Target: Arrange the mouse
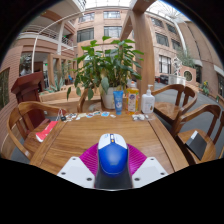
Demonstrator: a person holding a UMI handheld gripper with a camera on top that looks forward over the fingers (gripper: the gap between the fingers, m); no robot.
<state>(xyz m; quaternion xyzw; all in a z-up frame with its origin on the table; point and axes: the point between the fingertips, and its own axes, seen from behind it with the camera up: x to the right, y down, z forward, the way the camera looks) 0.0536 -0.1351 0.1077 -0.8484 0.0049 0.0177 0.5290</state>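
Down at the gripper [112, 168], the two fingers stand apart, and a blue mouse [112, 157] sits right between them, its sides against the magenta pads [91, 158]; whether the pads truly squeeze it or just flank it cannot be told. The mouse looks to be over the near part of the wooden table [80, 135], pointing straight ahead along the fingers.

Beyond the mouse, the bare tabletop runs out to a cluster at the far side: a blue bottle [118, 102], a yellow-labelled container [132, 99] just beside it, and a white pump bottle [148, 102] next along. A red item [45, 131] lies off to the left side of the table.

Behind the bottles rises a big leafy potted plant [105, 68]. Wooden chairs [186, 110] ring the table, and a multi-storey building [130, 25] with balconies closes off the background.
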